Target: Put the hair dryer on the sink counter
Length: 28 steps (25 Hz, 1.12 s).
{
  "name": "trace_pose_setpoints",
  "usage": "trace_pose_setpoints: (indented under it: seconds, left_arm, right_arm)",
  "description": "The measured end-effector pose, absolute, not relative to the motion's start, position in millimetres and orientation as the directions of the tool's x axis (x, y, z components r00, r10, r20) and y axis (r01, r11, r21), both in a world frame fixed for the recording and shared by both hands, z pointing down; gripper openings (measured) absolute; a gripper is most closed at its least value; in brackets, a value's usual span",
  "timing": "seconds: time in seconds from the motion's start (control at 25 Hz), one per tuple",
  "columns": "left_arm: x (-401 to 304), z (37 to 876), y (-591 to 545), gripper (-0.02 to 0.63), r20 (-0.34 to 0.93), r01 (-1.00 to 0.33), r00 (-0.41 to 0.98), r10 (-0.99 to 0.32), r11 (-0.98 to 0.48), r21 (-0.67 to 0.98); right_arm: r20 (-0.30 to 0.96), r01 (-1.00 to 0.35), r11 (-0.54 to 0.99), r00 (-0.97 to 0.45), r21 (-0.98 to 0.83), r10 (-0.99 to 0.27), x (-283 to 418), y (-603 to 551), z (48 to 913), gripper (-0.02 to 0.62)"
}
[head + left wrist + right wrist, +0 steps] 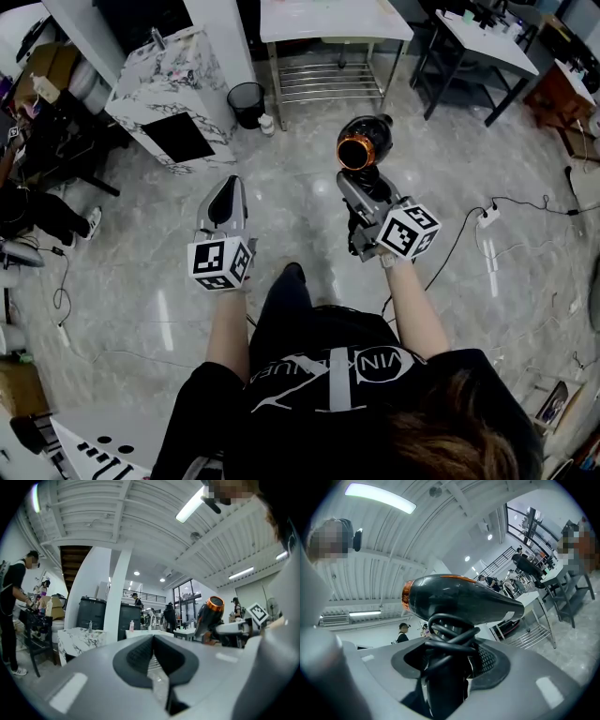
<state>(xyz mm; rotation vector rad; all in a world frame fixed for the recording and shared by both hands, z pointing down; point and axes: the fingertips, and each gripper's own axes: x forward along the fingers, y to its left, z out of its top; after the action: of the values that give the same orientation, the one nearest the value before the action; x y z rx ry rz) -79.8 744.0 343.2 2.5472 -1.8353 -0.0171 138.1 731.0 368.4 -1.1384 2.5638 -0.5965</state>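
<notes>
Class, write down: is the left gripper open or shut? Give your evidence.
Shut: in its own view the left gripper meets at the tip, holding nothing.

hidden | hair dryer (464, 599) handle | behind wound cord (449, 632)

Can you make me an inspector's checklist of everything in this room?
Surface: shiny marble-look floor; marble sink counter ahead on the left.
Job's things: black hair dryer with an orange ring, held in the air, cord wound round its handle.
Clutter: black bin and a small bottle on the floor.
Grippers: right gripper shut on the hair dryer's handle; left gripper shut, empty.
Cables: black cable and white power strip on the floor, right.
Surroundings: metal table; a person standing nearby.
</notes>
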Motion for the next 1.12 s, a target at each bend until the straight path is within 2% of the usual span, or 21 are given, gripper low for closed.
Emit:
trace_pose_setpoints:
  seconds: [0.48, 1.12]
  left_arm:
    - [-76, 370, 600, 0.0, 0.03, -0.937, 0.348, -0.937, -0.348, 0.03]
    - [-107, 354, 401, 0.0, 0.03, -0.932, 0.362, -0.932, -0.36, 0.044]
  right_arm:
    - [-0.056, -0.648, 0.569, -0.634, -0.506, -0.771, 145, 603, 394, 0.253]
    - [-0.039, -0.652, 0.553, -0.628, -0.518, -0.777, 116, 417, 386, 0.253]
